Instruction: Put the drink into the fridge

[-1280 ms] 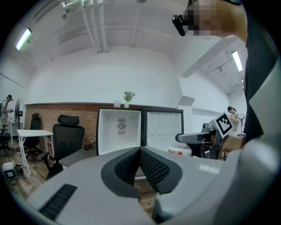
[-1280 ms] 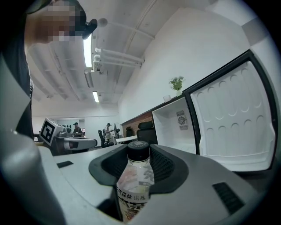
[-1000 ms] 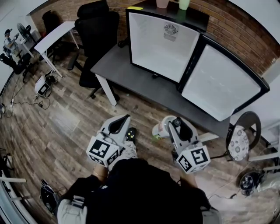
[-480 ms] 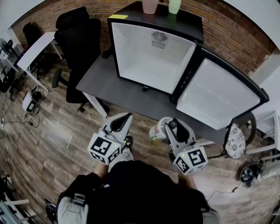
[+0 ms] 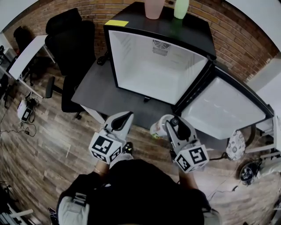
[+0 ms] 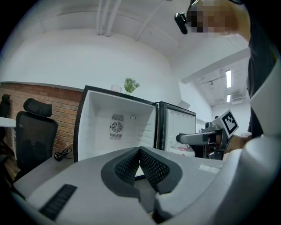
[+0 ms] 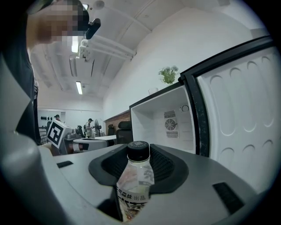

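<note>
The fridge stands open and bare on a dark table, its door swung out to the right. My right gripper is shut on the drink, a pale bottle with a black cap, held just short of the table's near edge. In the right gripper view the bottle stands upright between the pads of the right gripper, with the fridge ahead. My left gripper hangs beside it, left of the bottle. In the left gripper view, the left gripper shows its pads meeting with nothing between them.
The dark table carries the fridge. A pink cup and a green cup stand on the fridge's top. A black office chair is at the table's left. A round stool stands at the right on the wood floor.
The person has stepped nearer: the fridge and table now lie closer and larger in the head view. Both grippers keep their pose, and the bottle stays in the right one.
</note>
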A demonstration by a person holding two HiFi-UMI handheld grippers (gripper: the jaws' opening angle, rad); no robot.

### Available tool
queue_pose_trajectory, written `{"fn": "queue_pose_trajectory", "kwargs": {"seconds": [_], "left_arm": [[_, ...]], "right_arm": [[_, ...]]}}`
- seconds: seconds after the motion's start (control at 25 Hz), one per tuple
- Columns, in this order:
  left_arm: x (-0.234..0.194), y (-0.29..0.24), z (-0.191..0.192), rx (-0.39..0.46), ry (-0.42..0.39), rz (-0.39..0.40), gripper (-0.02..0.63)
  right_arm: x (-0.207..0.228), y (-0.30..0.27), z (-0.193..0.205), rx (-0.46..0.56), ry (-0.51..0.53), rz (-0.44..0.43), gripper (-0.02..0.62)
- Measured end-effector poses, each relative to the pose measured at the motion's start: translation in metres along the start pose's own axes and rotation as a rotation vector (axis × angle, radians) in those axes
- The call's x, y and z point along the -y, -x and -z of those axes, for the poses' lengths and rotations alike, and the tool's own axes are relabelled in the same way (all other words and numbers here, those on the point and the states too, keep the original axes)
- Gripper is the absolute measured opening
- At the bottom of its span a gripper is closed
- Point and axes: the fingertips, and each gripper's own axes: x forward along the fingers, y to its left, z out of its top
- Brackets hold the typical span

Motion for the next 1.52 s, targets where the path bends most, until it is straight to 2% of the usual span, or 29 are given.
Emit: {"fn": "queue_pose_trajectory", "kwargs": {"seconds": [0.68,1.12,1.52], "left_arm": [[-0.118,-0.052,-0.011,0.002,0.004,0.067,-0.003],[-0.167,-0.066,-0.007,-0.013,0.025,0.111,-0.003],[-0.198,-0.074,-0.005,-0.007,0.053,0.111,-0.003]], "right_arm": [[0.051,-0.136,-0.022,0.017,0.036,0.131,0.149],[0.083,-0.201,-0.023,-0.002,0.078,0.207,0.149],[0.110,-0.250,-0.022,-0.054,0.138,0.237,0.149]]}}
